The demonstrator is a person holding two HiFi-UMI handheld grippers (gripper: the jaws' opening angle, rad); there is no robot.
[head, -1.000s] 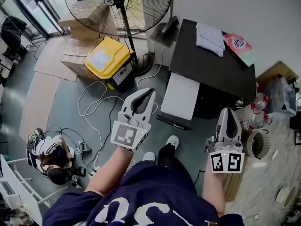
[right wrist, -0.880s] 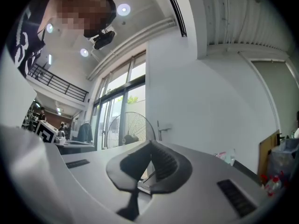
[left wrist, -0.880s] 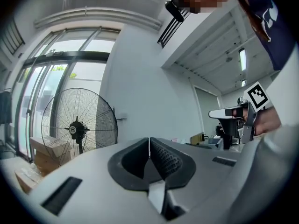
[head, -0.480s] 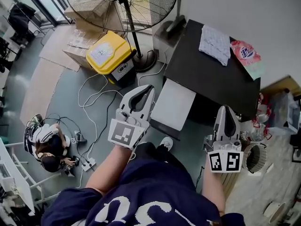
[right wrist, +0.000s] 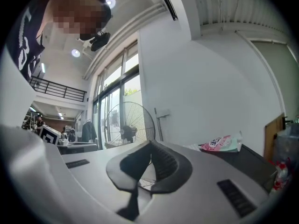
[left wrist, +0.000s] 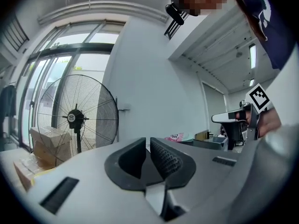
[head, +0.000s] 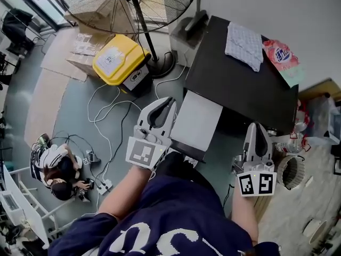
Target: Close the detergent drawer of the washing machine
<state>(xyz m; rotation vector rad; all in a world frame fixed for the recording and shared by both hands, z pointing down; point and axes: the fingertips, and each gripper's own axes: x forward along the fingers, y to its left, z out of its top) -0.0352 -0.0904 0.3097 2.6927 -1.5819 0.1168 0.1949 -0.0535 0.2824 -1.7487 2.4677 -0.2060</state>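
The washing machine with a black top stands at the upper right of the head view. Its white detergent drawer sticks out of the front toward me. My left gripper is shut and empty, level, just left of the drawer's side and apart from it. Off the machine's front right corner, my right gripper is also shut and holds nothing. In the left gripper view the jaws meet with nothing between them. The right gripper's own view shows its jaws closed the same way.
A folded cloth and a pink detergent pouch lie on the machine. A big standing fan and a yellow box stand left of it. Cables cross the floor. A round basket sits right of my right gripper.
Both grippers, still shut, have come a little closer to the machine. The drawer stands out as far as before.
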